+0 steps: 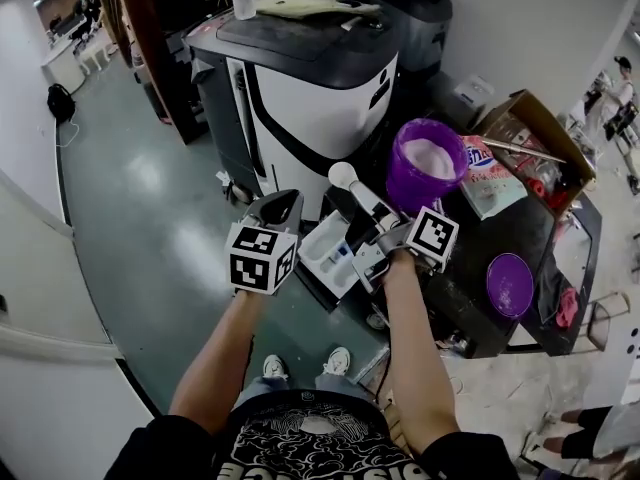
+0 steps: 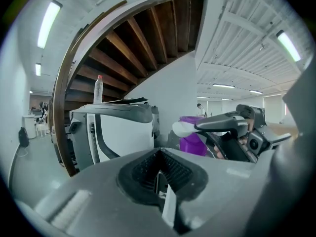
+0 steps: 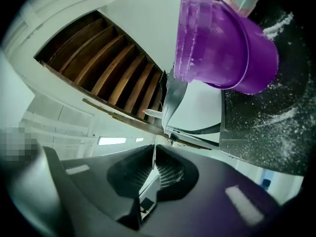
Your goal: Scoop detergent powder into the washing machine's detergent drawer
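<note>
Under a timber staircase [image 2: 143, 48], on a green-grey floor [image 1: 150, 198], the washing machine [image 1: 310, 98] stands just behind and to the left of the purple tub [image 1: 402, 183], which sits on a dark table [image 1: 500, 238] and serves as my landmark. White detergent powder [image 1: 432, 156] fills the tub nearly to its rim. My right gripper [image 1: 380, 223] is clamped on the handle of a white scoop [image 1: 348, 180], whose bowl hangs just left of the tub, outside the rim; I cannot tell how full the bowl is. The detergent drawer [image 1: 330, 253] is pulled out, white, below and left of the tub, nearer to me. My left gripper [image 1: 283, 203] hovers farther to the tub's left, jaws pressed together on nothing. The tub's purple lid [image 1: 510, 284] lies nearer to me on its right, and a detergent bag [image 1: 490, 183] sits just beside the tub on that side. I judge the scoop to be light, stiff plastic, with a thin, smooth handle that could twist in my pads once the bowl is loaded. A hold well back on the handle, with the bowl level, suits it. The powder is loose and dry. Grains dust the table around the tub's base, so any tilt or jolt would likely shed more short of the drawer.
</note>
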`<act>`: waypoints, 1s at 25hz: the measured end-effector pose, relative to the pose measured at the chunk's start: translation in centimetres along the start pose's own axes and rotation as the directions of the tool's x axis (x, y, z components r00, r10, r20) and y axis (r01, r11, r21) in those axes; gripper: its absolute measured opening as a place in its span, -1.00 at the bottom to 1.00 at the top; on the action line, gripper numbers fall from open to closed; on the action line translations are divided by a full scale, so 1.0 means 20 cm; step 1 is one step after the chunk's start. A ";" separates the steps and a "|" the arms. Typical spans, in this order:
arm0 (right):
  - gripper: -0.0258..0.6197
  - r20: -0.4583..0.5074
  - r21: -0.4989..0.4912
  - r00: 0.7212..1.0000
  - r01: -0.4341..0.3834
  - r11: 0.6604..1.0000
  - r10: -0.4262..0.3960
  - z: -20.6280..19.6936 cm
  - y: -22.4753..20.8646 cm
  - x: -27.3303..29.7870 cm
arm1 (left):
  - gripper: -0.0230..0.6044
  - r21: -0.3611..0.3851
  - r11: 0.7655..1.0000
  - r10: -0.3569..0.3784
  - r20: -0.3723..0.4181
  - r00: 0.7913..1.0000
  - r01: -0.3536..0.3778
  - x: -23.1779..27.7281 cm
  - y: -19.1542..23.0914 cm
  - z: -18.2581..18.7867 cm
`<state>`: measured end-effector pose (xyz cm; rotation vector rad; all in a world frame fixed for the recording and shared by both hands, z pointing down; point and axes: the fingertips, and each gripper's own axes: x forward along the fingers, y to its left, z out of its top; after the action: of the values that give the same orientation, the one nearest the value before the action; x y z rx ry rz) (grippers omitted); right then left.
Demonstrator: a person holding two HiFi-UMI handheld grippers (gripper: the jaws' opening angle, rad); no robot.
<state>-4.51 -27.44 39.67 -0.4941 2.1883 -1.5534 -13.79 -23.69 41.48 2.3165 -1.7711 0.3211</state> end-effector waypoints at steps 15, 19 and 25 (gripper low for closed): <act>-0.81 0.072 -0.065 0.987 0.147 0.987 -0.142 -0.27 -0.24 -0.16 | -0.93 0.045 0.984 -0.167 -0.052 0.985 0.170 -0.06 -0.02 -0.20; -0.81 0.063 -0.082 0.979 0.201 0.976 -0.196 -0.32 -0.35 -0.20 | -0.93 0.057 0.976 -0.204 -0.069 0.977 0.208 -0.05 -0.05 -0.26; -0.81 0.028 -0.111 0.966 0.260 0.959 -0.258 -0.39 -0.48 -0.22 | -0.93 0.071 0.968 -0.234 -0.106 0.966 0.242 -0.05 -0.07 -0.36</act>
<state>-4.27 -22.02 51.61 -0.8546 2.2847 -1.5516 -12.97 -20.26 48.04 2.4927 -1.4406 0.4652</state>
